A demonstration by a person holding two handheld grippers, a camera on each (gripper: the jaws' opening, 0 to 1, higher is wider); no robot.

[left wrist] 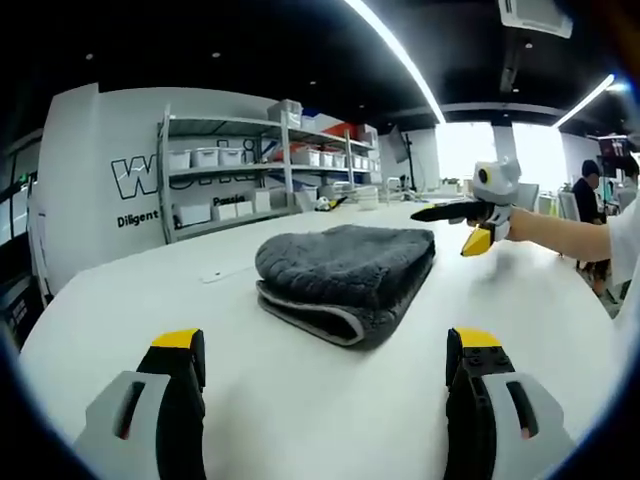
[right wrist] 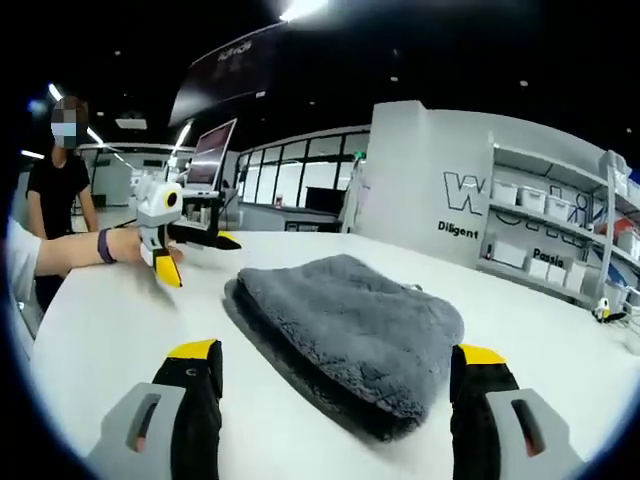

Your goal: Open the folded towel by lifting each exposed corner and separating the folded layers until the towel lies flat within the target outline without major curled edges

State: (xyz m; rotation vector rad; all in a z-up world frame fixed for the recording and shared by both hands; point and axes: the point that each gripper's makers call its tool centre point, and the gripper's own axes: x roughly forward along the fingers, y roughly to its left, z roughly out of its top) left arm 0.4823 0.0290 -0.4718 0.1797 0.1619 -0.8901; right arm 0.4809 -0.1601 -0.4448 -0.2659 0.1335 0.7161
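On the wall to the left in the left gripper view, large outlined letters begin with "W" [left wrist: 133,176], and below them you can read "Diligent" [left wrist: 143,219]; a shelf rack [left wrist: 240,175] hides the rest.

Your left tongs [left wrist: 325,362] are spread wide and hold nothing, low over the white worktop [left wrist: 120,290] just short of the towel [left wrist: 345,278]. That looks like a ready stance for picking a corner. The grey towel lies folded in the middle of the worktop, its stacked edges facing you. I cannot make out any target outline.

Your right tongs [right wrist: 335,375] are also wide apart and empty, close to the towel's near edge, so no layer is lifted yet.
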